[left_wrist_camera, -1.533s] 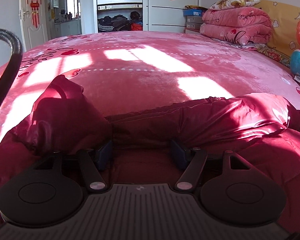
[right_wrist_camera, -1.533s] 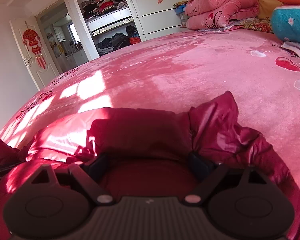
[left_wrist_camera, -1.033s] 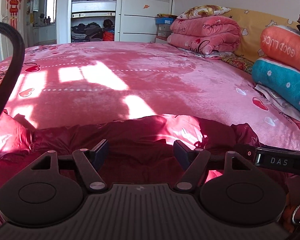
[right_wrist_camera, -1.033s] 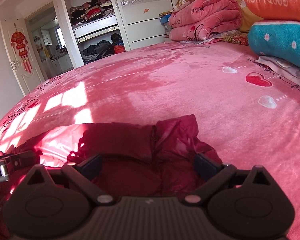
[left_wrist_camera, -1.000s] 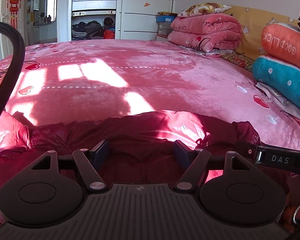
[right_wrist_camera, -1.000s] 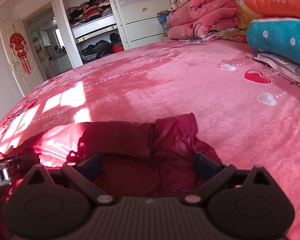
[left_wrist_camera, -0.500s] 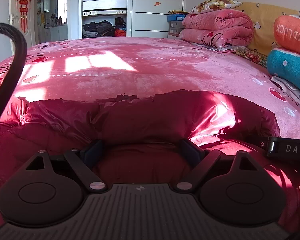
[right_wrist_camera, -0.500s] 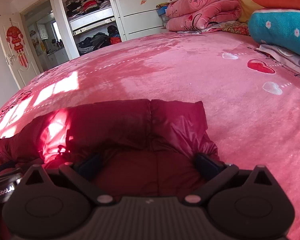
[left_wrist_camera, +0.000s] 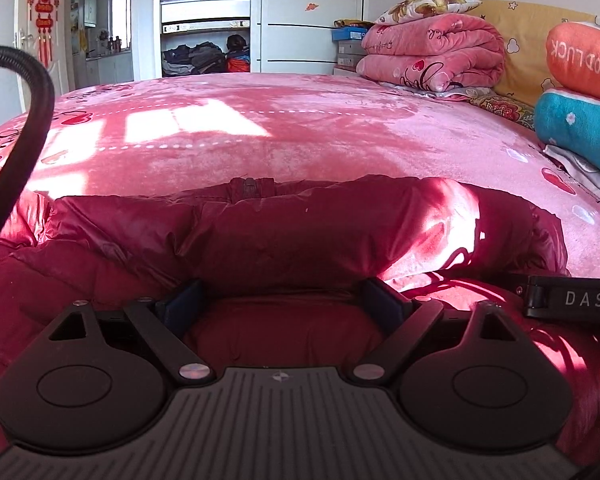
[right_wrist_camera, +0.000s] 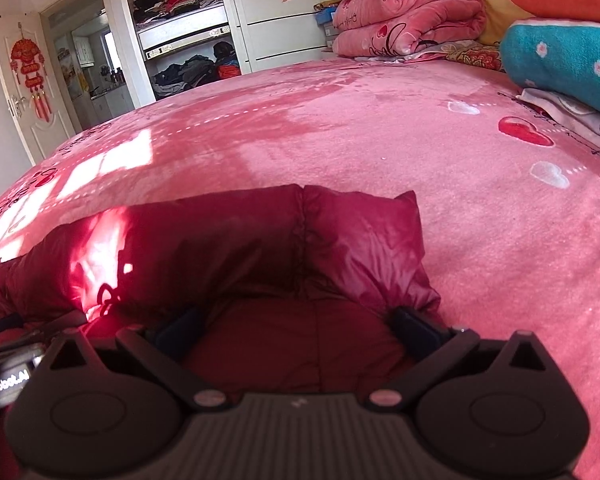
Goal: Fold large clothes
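A dark red puffer jacket [left_wrist_camera: 300, 232] lies on the pink bed, its padded edge bulging just ahead of both grippers. My left gripper [left_wrist_camera: 284, 304] is open, its jaws wide apart and resting on the jacket, with fabric between them but not pinched. My right gripper [right_wrist_camera: 300, 324] is open too, jaws spread over the jacket's right end [right_wrist_camera: 340, 240]. The right gripper's body shows at the right edge of the left wrist view [left_wrist_camera: 572, 300]. The jaw tips are partly sunk into the padding.
The pink heart-print bedspread [left_wrist_camera: 300, 132] stretches ahead. Folded pink quilts [left_wrist_camera: 432, 56], an orange pillow [left_wrist_camera: 584, 64] and a teal pillow [left_wrist_camera: 580, 132] sit at the right. A white wardrobe [left_wrist_camera: 308, 20] stands beyond the bed. A black cable [left_wrist_camera: 20, 140] crosses the left.
Both grippers have moved forward and lowered onto the jacket. The jacket's far edge now lies flatter and wider across the bed. Both jaws stay open.
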`<action>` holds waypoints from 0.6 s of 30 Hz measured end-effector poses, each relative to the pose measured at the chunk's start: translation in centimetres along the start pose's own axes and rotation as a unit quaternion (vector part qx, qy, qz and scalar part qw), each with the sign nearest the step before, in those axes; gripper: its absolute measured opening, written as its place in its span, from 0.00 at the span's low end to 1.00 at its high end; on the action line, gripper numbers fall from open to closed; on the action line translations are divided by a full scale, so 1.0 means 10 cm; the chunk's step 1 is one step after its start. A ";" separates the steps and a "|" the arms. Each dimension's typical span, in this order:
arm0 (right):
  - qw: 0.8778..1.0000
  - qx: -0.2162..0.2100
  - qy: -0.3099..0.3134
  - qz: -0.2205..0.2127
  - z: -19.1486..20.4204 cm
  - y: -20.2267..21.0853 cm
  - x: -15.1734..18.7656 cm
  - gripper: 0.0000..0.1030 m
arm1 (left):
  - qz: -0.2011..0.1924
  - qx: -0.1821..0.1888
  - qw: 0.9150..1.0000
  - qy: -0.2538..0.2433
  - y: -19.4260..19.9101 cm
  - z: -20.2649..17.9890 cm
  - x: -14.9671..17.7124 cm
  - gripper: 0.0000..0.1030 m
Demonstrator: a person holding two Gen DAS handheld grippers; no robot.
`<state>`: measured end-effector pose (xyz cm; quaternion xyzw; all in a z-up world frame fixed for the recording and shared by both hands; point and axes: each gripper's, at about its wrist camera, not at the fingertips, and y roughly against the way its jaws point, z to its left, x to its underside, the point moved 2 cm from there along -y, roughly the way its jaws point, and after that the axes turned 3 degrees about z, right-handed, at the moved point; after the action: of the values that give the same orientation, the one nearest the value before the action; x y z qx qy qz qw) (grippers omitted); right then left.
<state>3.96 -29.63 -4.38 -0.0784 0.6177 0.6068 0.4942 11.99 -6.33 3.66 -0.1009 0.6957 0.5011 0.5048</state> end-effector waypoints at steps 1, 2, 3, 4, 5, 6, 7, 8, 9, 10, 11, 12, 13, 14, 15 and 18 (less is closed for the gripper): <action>1.000 -0.001 -0.001 0.000 0.00 0.01 0.00 1.00 | 0.001 -0.001 1.000 -0.001 0.00 -0.01 -0.01 1.00; 1.000 -0.002 -0.002 -0.001 0.00 0.01 0.00 1.00 | 0.004 -0.001 1.000 -0.002 0.00 -0.01 -0.02 1.00; 1.000 -0.003 -0.003 -0.001 -0.01 0.02 0.00 1.00 | 0.008 -0.002 1.000 -0.003 0.01 -0.01 -0.04 1.00; 1.000 -0.005 -0.004 -0.002 -0.01 0.04 0.00 1.00 | 0.013 -0.005 1.000 -0.005 0.03 -0.01 -0.07 1.00; 1.000 -0.007 -0.005 -0.004 -0.02 0.06 0.00 1.00 | 0.016 -0.006 1.000 -0.006 0.05 -0.01 -0.10 1.00; 1.000 -0.012 -0.008 -0.006 -0.03 0.09 -0.01 1.00 | 0.015 -0.006 1.000 -0.007 0.11 -0.01 -0.13 1.00; 1.000 -0.018 -0.009 -0.007 -0.04 0.12 -0.02 0.99 | 0.007 -0.006 1.000 -0.008 0.19 0.01 -0.16 1.00; 1.000 -0.023 -0.011 -0.010 -0.04 0.17 -0.03 0.99 | -0.003 -0.006 1.000 -0.009 0.25 0.04 -0.19 1.00; 0.999 -0.025 -0.013 -0.018 -0.05 0.22 -0.05 0.99 | -0.016 -0.010 1.000 -0.010 0.34 0.11 -0.22 1.00; 0.999 -0.025 -0.015 -0.029 -0.04 0.29 -0.07 0.99 | -0.025 -0.016 1.000 -0.010 0.41 0.19 -0.26 1.00; 0.999 -0.027 -0.014 -0.042 -0.03 0.36 -0.09 0.99 | -0.031 -0.022 0.999 -0.007 0.46 0.27 -0.29 1.00; 0.998 -0.033 -0.009 -0.055 0.00 0.43 -0.12 0.99 | -0.040 -0.034 0.999 0.000 0.53 0.41 -0.33 1.00; 0.997 -0.040 -0.005 -0.063 0.03 0.47 -0.14 0.99 | -0.048 -0.047 0.998 0.006 0.58 0.54 -0.36 1.00; 0.996 -0.053 -0.001 -0.070 0.09 0.52 -0.17 0.99 | -0.053 -0.059 0.997 0.012 0.61 0.66 -0.39 1.00; 0.995 -0.067 0.000 -0.075 0.15 0.56 -0.18 0.99 | -0.058 -0.075 0.995 0.020 0.63 0.83 -0.42 1.00; 0.990 -0.120 0.016 -0.073 0.46 0.60 -0.22 0.99 | -0.051 -0.113 0.992 0.034 0.57 1.24 -0.48 1.00</action>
<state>3.18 -25.43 2.24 -0.1920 0.5404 0.6376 0.5144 18.03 4.57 11.11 -0.2095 0.6454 0.5465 0.4908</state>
